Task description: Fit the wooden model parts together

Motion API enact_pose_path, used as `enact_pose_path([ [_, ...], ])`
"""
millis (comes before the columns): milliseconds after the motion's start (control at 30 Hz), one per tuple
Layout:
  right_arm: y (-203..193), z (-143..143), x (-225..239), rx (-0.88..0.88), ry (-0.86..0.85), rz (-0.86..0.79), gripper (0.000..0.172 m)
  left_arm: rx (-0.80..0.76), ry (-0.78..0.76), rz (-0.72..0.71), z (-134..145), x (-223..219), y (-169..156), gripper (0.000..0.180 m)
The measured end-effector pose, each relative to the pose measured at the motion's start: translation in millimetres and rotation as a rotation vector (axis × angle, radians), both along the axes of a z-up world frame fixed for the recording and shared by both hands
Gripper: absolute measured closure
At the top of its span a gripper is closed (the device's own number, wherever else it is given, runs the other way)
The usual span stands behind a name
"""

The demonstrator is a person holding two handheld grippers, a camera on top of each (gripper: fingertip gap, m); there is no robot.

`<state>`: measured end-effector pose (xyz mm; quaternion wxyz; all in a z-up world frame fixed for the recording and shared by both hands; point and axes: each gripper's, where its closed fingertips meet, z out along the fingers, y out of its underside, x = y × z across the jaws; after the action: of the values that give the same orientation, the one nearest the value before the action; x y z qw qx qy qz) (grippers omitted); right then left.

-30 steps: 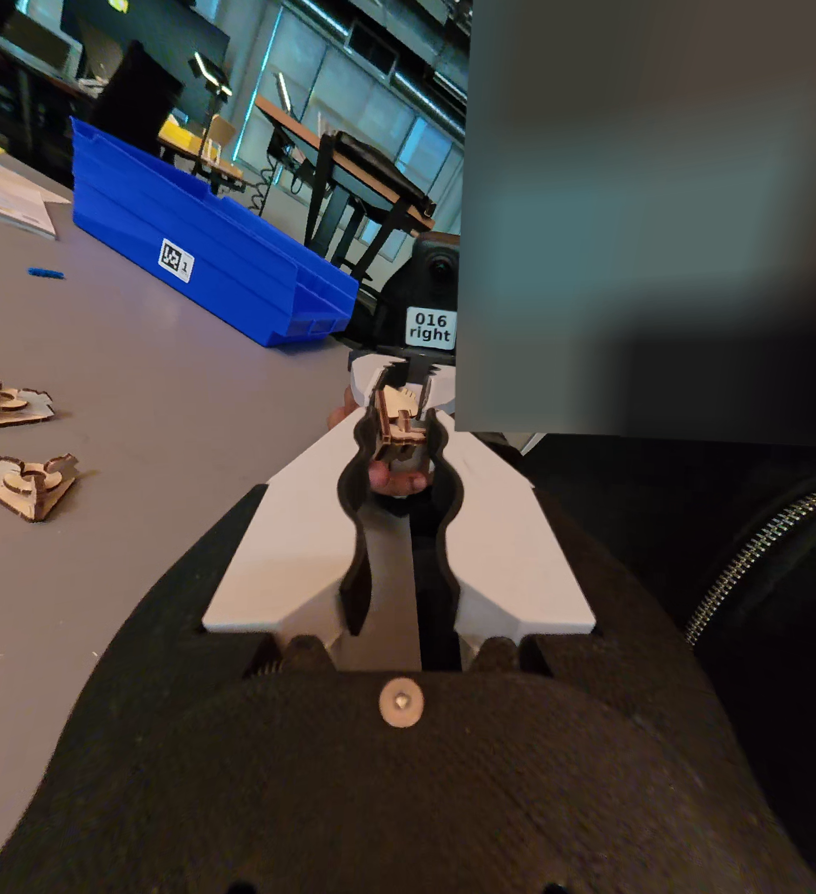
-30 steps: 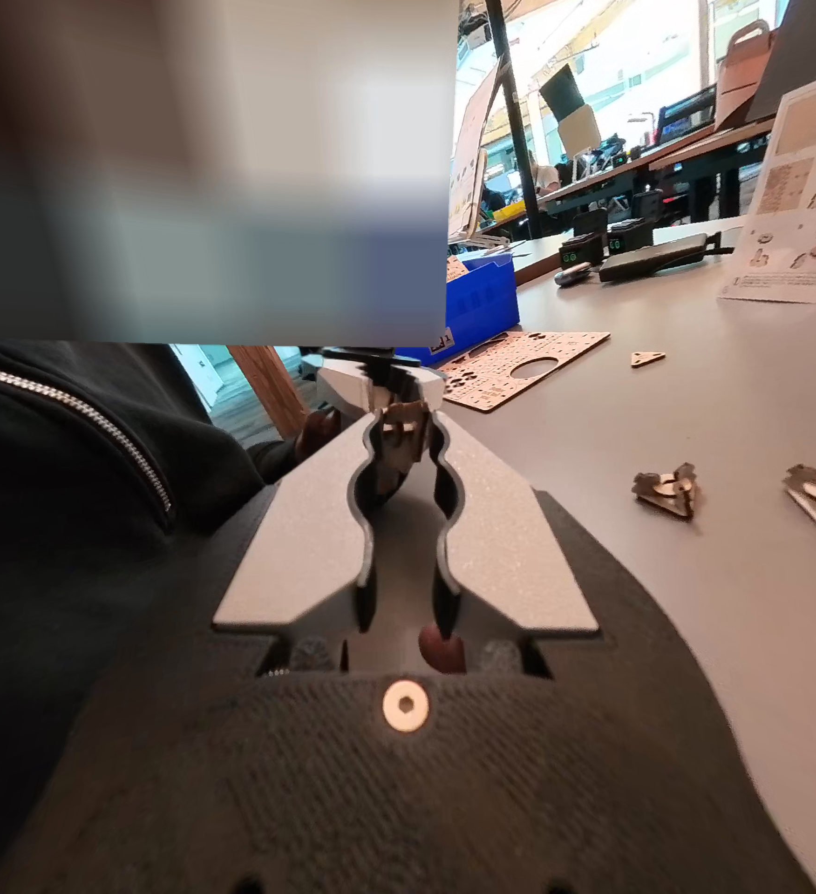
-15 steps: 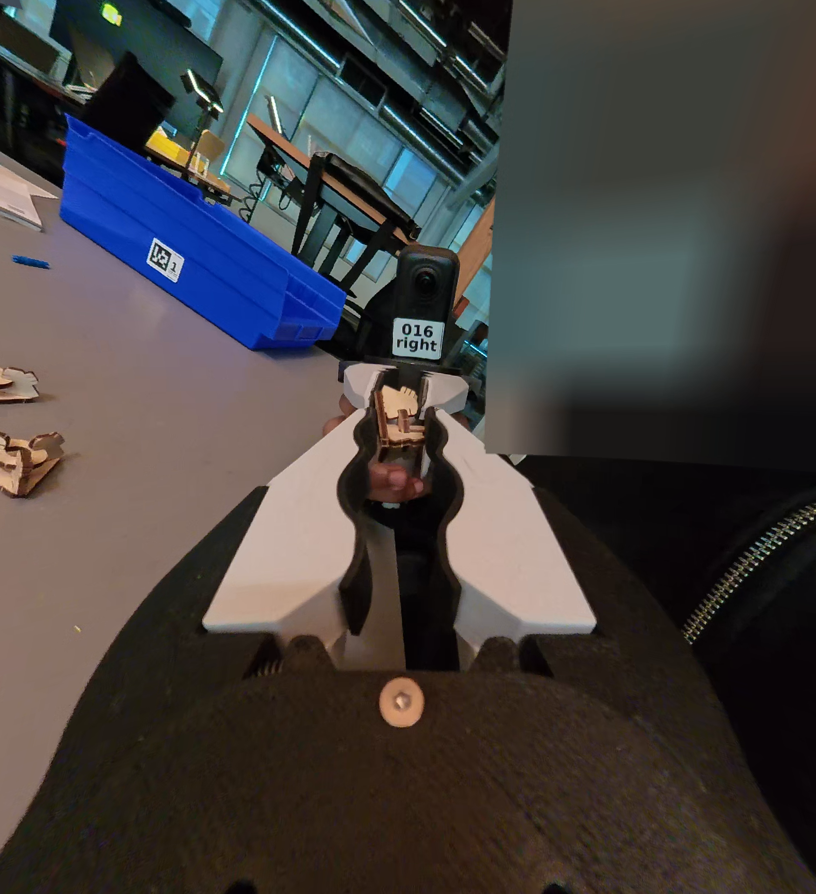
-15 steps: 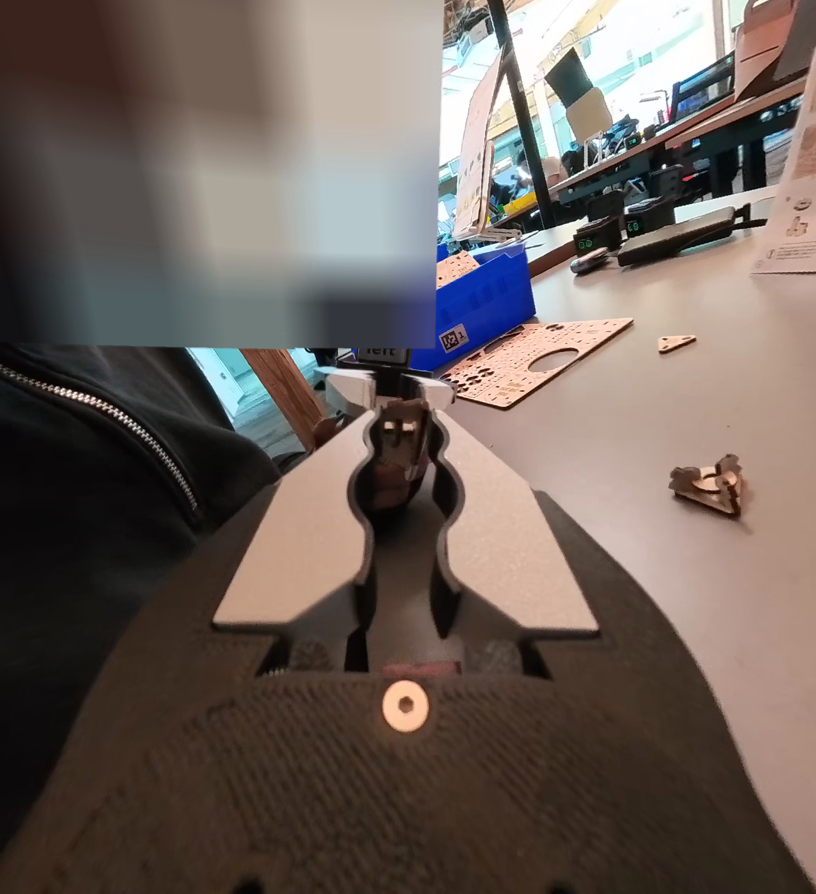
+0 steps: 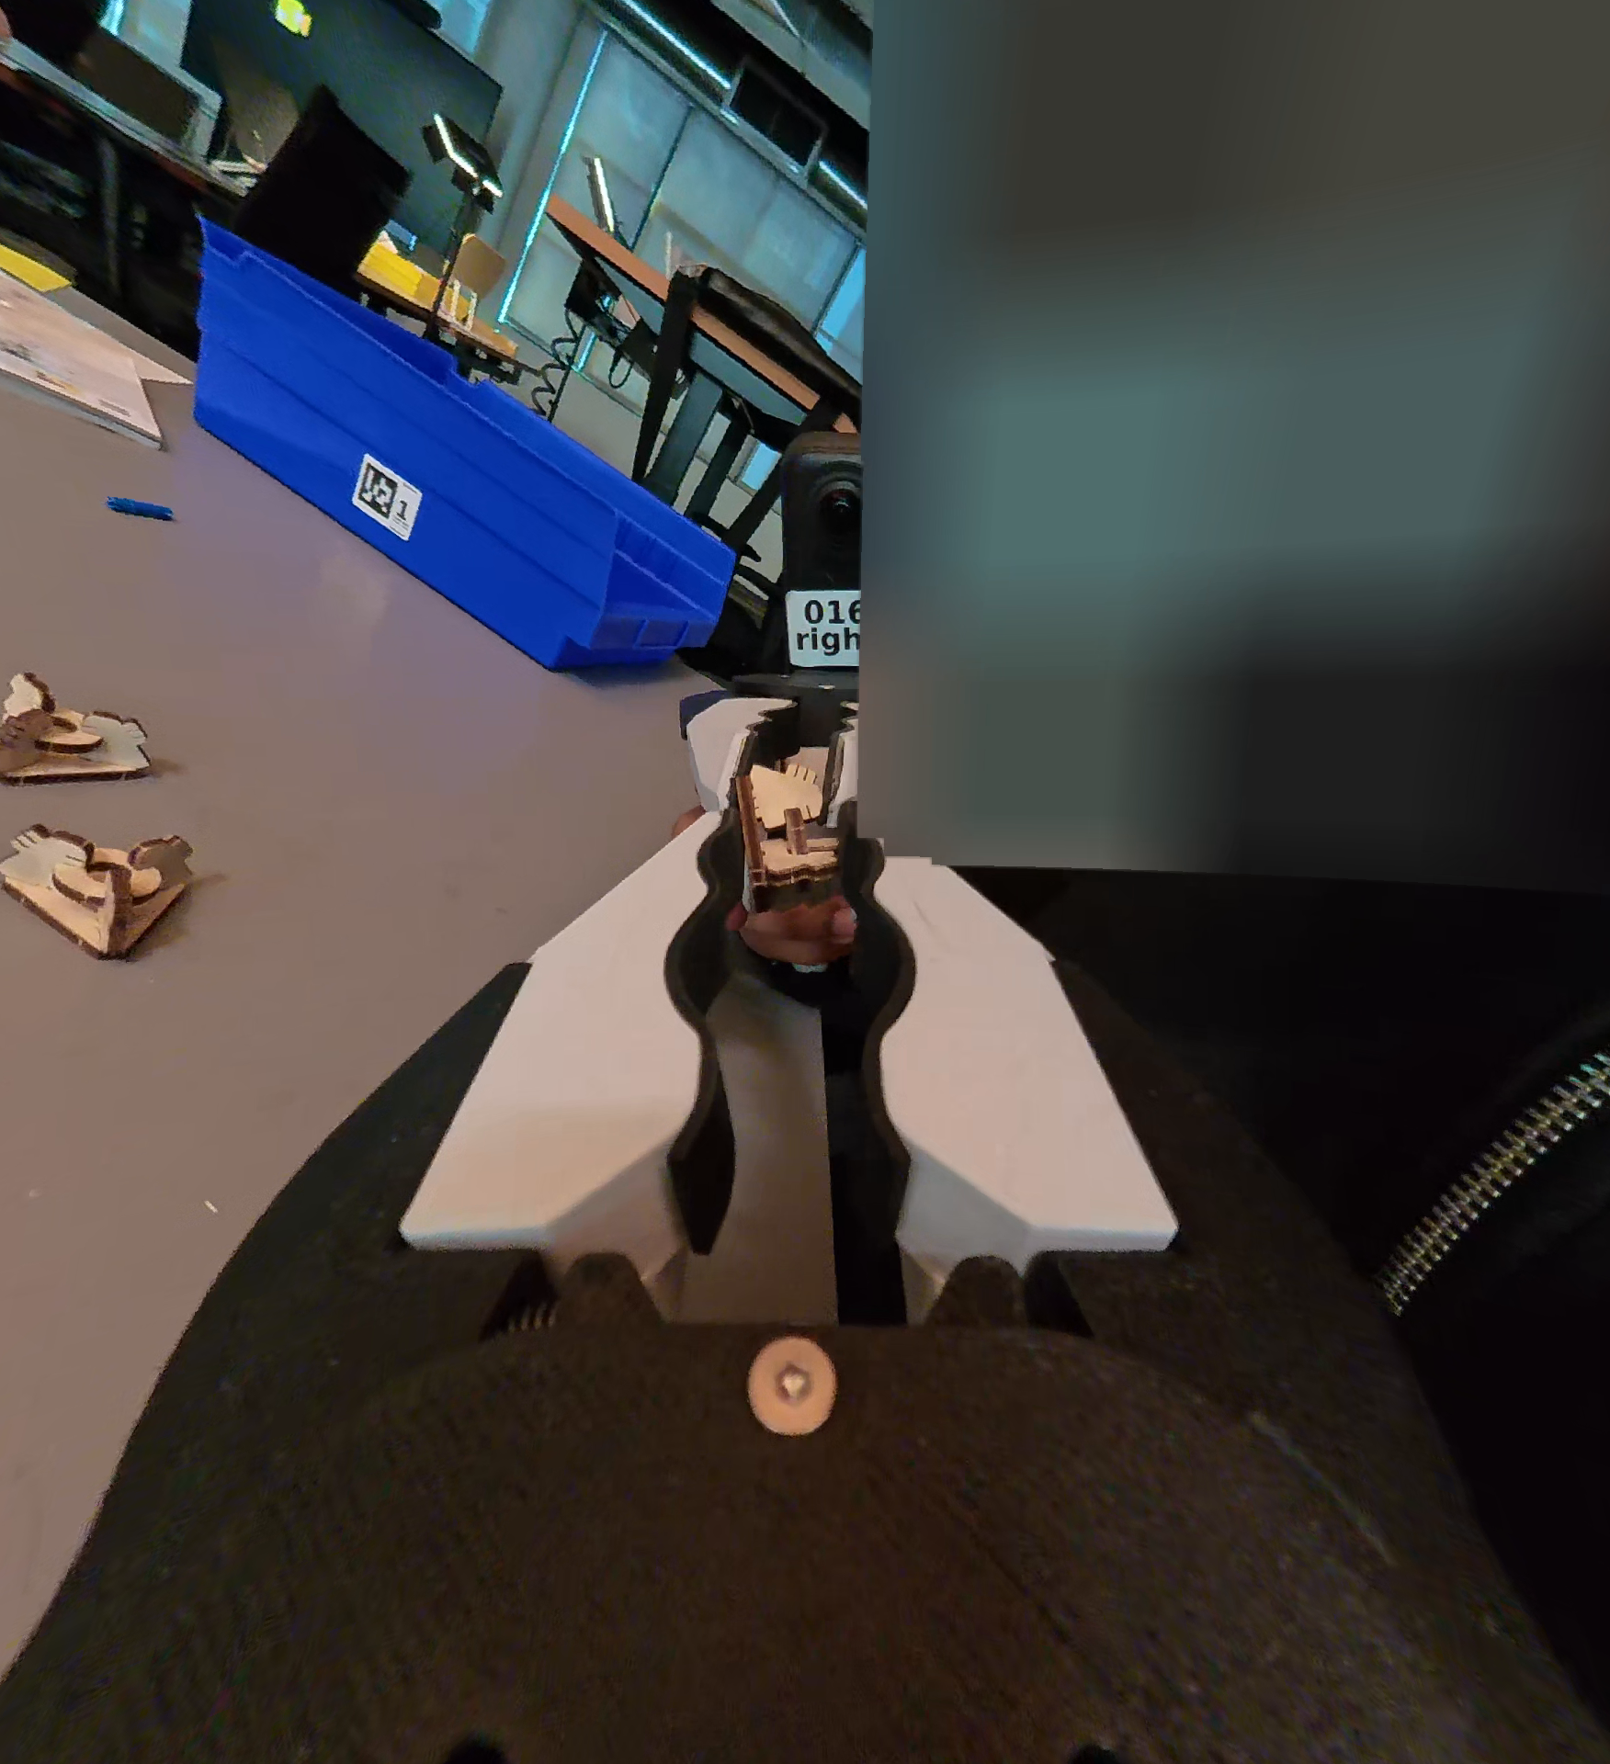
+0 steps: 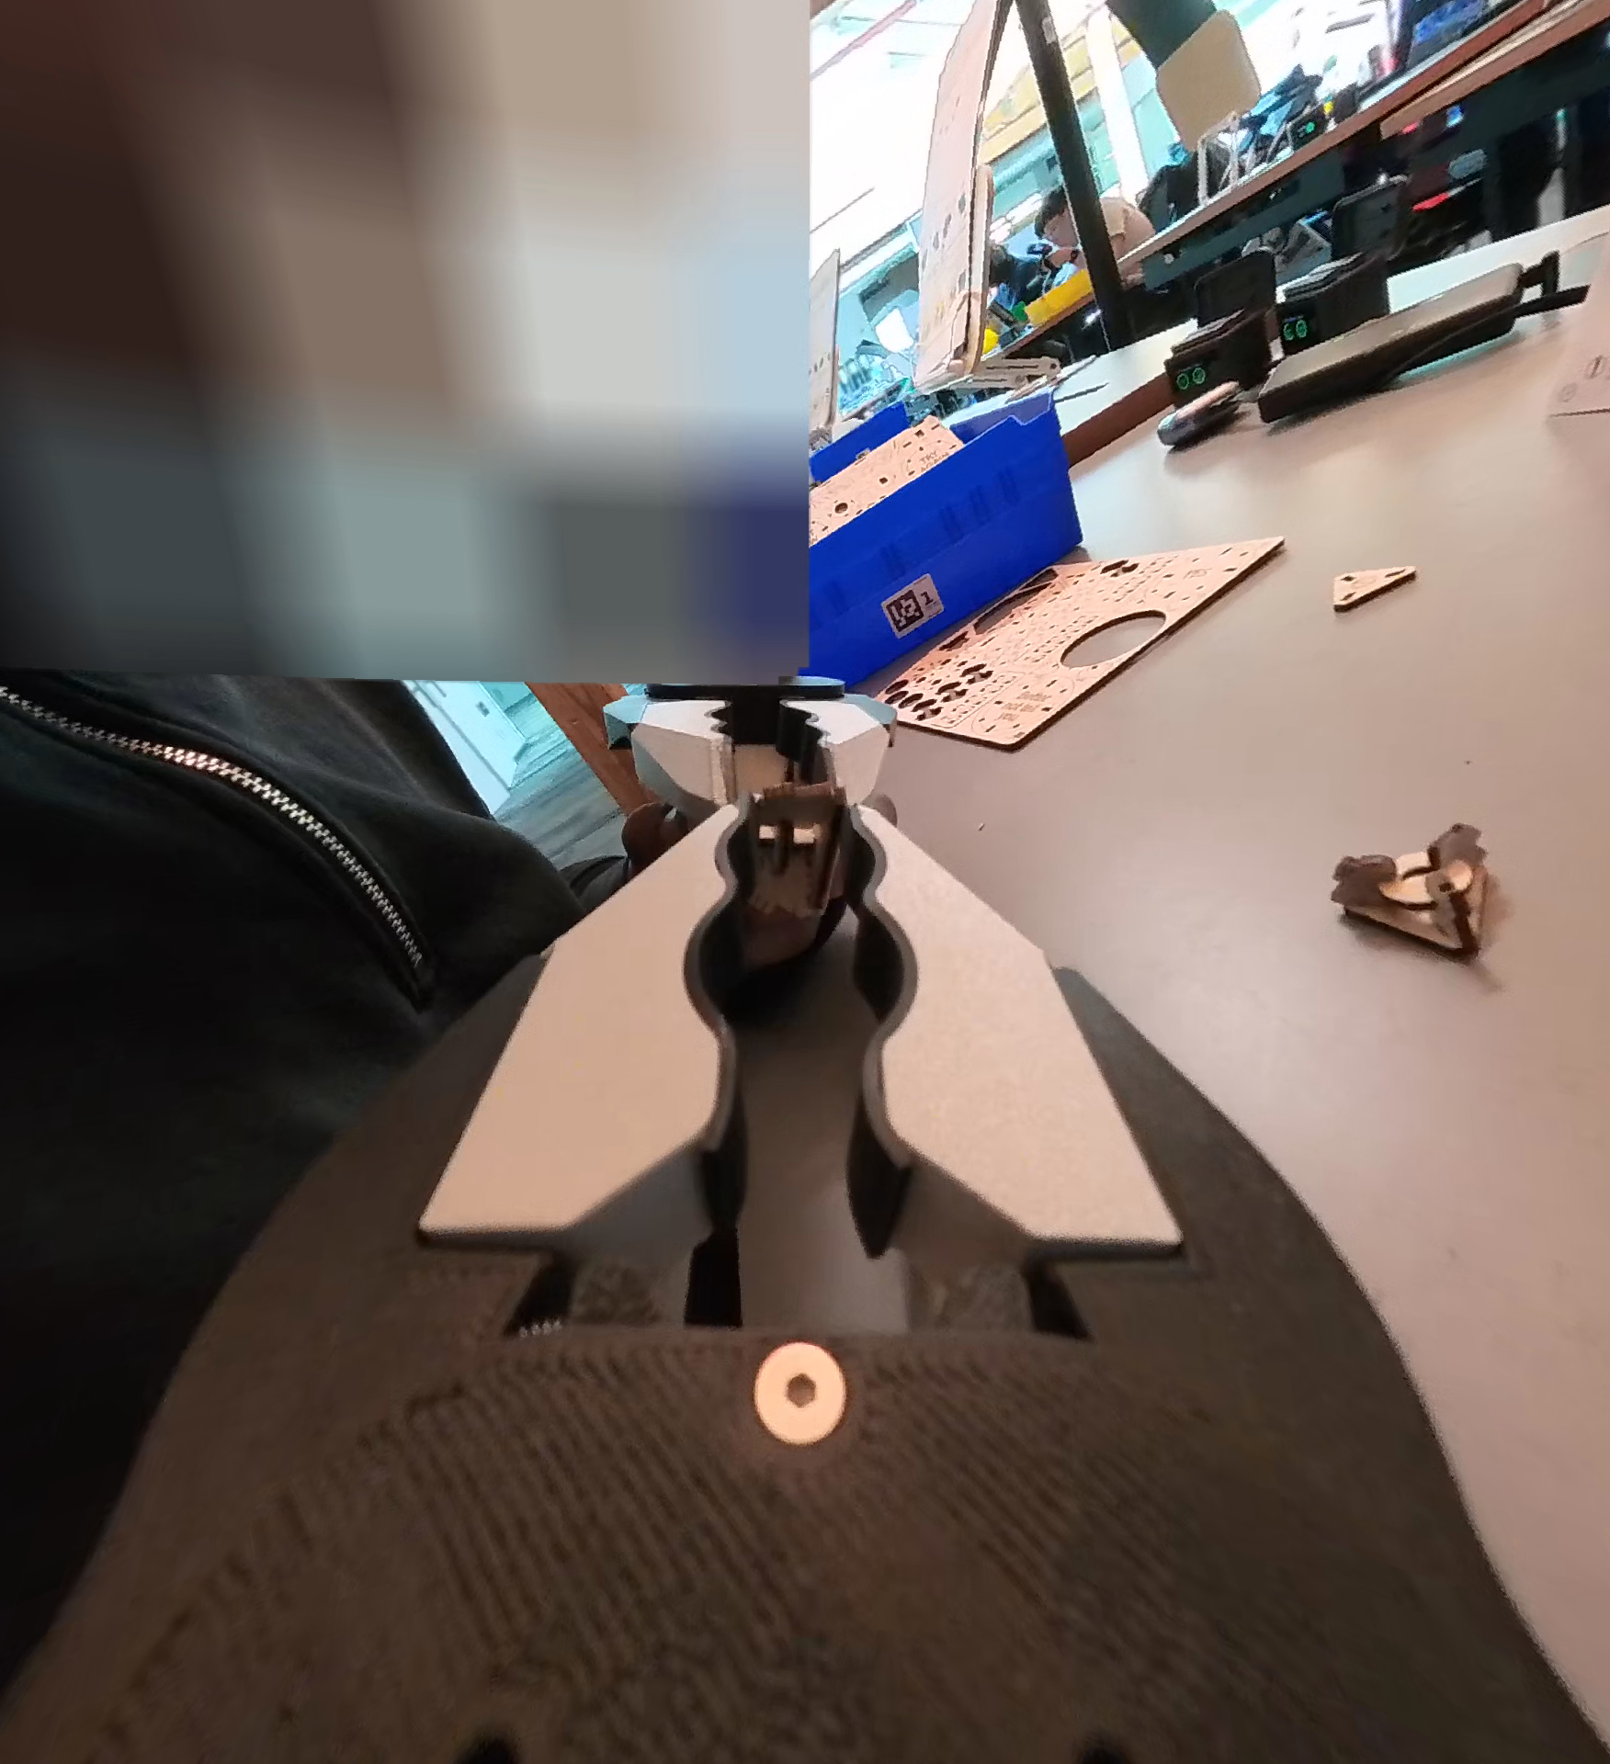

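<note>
A small light-brown wooden assembly [image 5: 787, 840] of slotted laser-cut pieces is held in the air at the table's near edge, between my two grippers, which meet tip to tip. My left gripper [image 5: 787, 859] is shut on its near side. The right gripper [image 5: 773, 754] faces me and clamps its far side. In the right wrist view my right gripper [image 6: 792, 845] is shut on the same wooden assembly [image 6: 792, 859], with the left gripper [image 6: 753, 754] just beyond it. A person's fingers show below the piece in both views.
On the grey table [image 5: 324, 783] lie two triangular wooden assemblies [image 5: 66, 735] [image 5: 99, 883], a blue bin [image 5: 438, 477] and a paper sheet [image 5: 28, 344]. The right wrist view shows a cut-out wooden sheet [image 6: 1088, 630], a small triangle [image 6: 1372, 584], another assembly [image 6: 1412, 902] and black devices [image 6: 1355, 325]. A dark zip jacket [image 6: 161, 907] is close. Only a small space, under 4 cm, lies between the two pairs of fingers. The right tips stand about 25 centimeters off the small triangle [image 6: 1372, 584].
Both grippers swung slightly together with the wooden assembly between them, so the background shifted. Both grasps on the piece stay as they were.
</note>
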<state>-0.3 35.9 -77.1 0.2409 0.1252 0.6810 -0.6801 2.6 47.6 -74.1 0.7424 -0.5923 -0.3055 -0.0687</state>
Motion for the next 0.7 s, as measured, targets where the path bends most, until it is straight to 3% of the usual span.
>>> enact_pose_path([
  [400,-5.7,2.9,-12.8,0.030,0.115,-0.117,0.148,0.050,-0.020,0.020,3.0,-7.2,-7.7,0.162],
  [700,-1.1,2.5,-9.4,0.010,0.053,-0.099,0.140,0.040,0.017,-0.009,5.3,-0.7,-2.7,0.162],
])
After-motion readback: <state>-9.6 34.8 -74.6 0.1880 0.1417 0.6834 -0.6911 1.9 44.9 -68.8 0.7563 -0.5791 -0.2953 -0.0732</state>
